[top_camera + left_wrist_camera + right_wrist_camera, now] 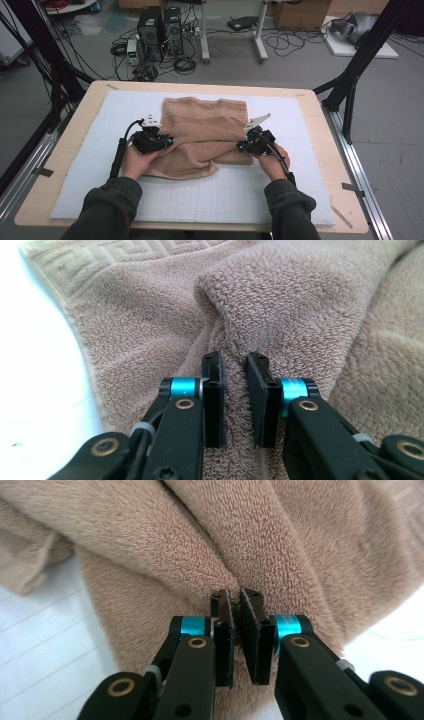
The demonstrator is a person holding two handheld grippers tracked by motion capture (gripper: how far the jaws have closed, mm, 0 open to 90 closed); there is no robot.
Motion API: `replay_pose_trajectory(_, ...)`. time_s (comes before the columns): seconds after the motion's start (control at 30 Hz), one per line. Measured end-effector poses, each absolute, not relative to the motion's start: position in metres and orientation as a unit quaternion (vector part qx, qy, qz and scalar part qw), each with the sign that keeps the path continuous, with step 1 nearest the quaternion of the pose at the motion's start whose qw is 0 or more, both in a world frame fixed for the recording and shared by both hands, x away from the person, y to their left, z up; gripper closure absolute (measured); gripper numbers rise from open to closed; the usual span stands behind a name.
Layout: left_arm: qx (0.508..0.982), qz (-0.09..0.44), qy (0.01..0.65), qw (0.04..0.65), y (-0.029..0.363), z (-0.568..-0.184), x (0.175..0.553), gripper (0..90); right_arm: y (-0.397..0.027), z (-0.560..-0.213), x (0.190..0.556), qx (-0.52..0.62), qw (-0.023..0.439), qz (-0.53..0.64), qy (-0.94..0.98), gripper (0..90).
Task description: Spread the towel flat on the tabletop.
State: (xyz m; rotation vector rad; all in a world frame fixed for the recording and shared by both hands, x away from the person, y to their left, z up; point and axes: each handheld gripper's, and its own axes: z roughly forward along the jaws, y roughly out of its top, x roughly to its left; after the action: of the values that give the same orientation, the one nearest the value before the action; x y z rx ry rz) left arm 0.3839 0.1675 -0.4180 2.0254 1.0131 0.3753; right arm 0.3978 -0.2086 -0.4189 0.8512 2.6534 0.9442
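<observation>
The left hand-held gripper (159, 141) sits at the towel's nine o'clock edge in the high view, held by the person's left hand (136, 161); in the left gripper view its jaws (235, 390) are pinched on a raised fold of the cloth, the pads pressing into the pile with a narrow ridge of terry between them; a woven key-pattern border runs along the towel's edge toward eleven o'clock in that view. The beige towel (205, 135) lies at the middle of the white gridded mat (90, 165) that covers the wooden table (65, 150); its far part lies flat toward twelve o'clock, while its near part is bunched and rumpled between the two grippers, with a loose flap sagging toward six o'clock. The right hand-held gripper (245, 144) sits at the towel's three o'clock edge, held by the right hand (272, 162); in the right gripper view its jaws (239, 630) are nearly together, clamped on a thin gather of towel, the cloth fanning out from the pads toward twelve o'clock; white mat shows at eight o'clock and four o'clock there. Both sleeves (107, 207) are dark grey.
</observation>
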Motion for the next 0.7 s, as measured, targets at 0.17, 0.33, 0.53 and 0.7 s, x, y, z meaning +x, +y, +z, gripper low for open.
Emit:
replay_pose_trajectory(0.17,0.813,0.169,0.379,0.408,0.176,-0.401,0.365,66.5,-0.212,-0.407,0.388,0.286,0.096,0.347,0.888,63.3)
replay_pose_trajectory(0.33,0.81,0.189,0.362,0.421,0.2,-0.381,0.34,57.0,-0.214,-0.384,0.355,0.253,0.122,0.383,0.88,59.4)
replay_pose_trajectory(0.53,0.823,0.193,0.35,0.404,0.222,-0.386,0.315,54.8,-0.191,-0.387,0.323,0.19,0.107,0.397,0.892,63.2)
replay_pose_trajectory(0.7,0.827,0.154,0.367,0.398,0.236,-0.415,0.313,59.0,-0.156,-0.406,0.321,0.141,0.081,0.379,0.911,65.8)
